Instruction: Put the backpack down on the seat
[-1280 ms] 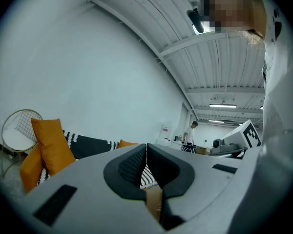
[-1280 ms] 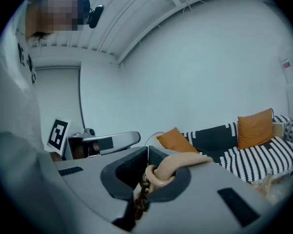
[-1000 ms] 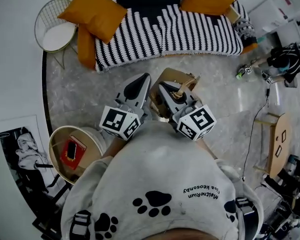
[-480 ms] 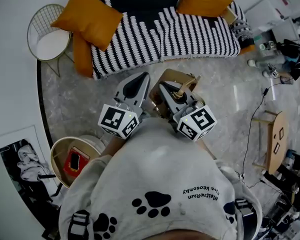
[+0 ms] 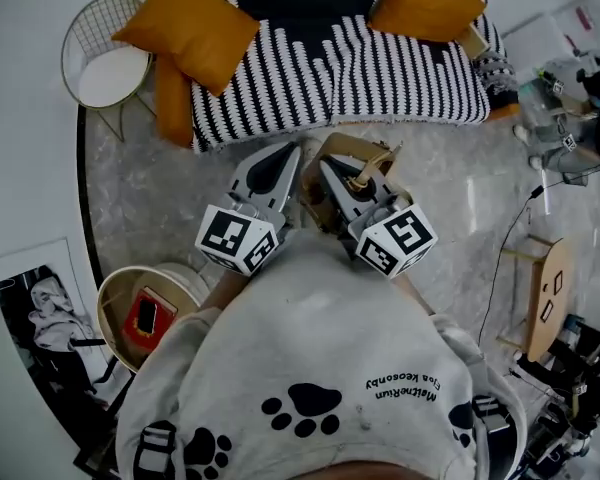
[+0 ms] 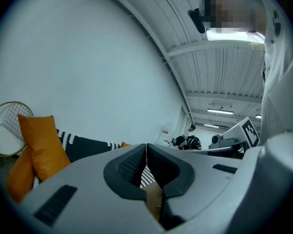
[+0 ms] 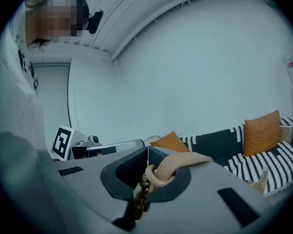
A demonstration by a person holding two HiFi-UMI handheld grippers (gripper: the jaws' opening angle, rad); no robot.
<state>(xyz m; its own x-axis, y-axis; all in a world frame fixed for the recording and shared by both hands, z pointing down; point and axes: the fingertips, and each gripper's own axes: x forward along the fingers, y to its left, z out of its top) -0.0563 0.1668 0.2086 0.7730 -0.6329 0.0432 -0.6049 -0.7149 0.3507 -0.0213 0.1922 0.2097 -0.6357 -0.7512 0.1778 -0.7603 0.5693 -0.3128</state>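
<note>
A tan backpack [image 5: 352, 156] hangs between my two grippers, above the marble floor and just short of the black-and-white striped sofa seat [image 5: 380, 68]. In the head view my left gripper [image 5: 280, 164] is at its left side, my right gripper [image 5: 337, 178] on its top. The right gripper view shows my right gripper [image 7: 148, 156] shut on a tan strap [image 7: 178, 165] with a braided cord below it. My left gripper [image 6: 146, 152] is shut too, with a tan piece of the backpack [image 6: 154, 199] pinched low between its jaws. Most of the bag is hidden under the grippers.
Orange cushions [image 5: 190, 23] lie at both ends of the sofa. A wire chair [image 5: 105, 63] stands at the far left, and a round side table [image 5: 120, 293] holding a red item is near my left. A wooden stool [image 5: 545, 293], a cable and equipment crowd the right.
The head view sways a little, so the sofa and the room shift in frame. Both grippers keep their hold and their pose.
</note>
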